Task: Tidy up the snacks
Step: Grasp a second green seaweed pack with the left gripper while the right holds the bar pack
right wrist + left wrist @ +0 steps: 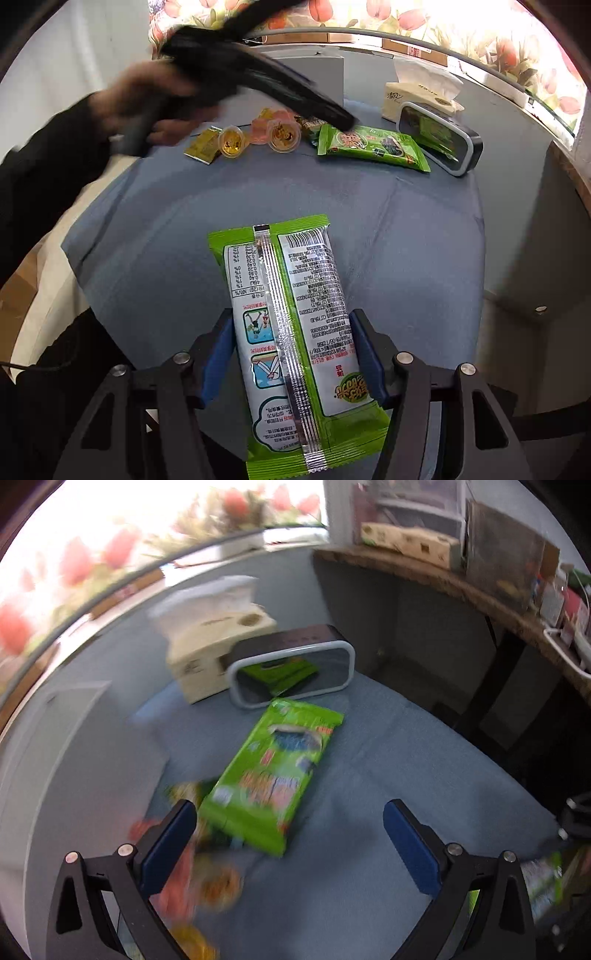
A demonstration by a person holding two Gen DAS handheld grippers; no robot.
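Note:
My left gripper [290,821] is open and hovers above a green snack packet [271,773] lying face up on the blue cloth; the view is blurred. Orange jelly cups [218,884] and small packets lie under its left finger. In the right wrist view my right gripper [291,347] is shut on a second green snack packet [291,332], held back side up between the blue pads. The first green packet [373,146], the jelly cups [282,134] and a yellow sachet [203,146] lie at the far side. The left gripper [347,120] shows there as a dark blur above them.
A grey-rimmed black clock [291,664] and a tissue box [218,642] stand at the back of the blue cloth [406,760]. A wooden shelf [443,579] with boxes is on the right. Flowered curtains hang behind. The table edge drops off at the right.

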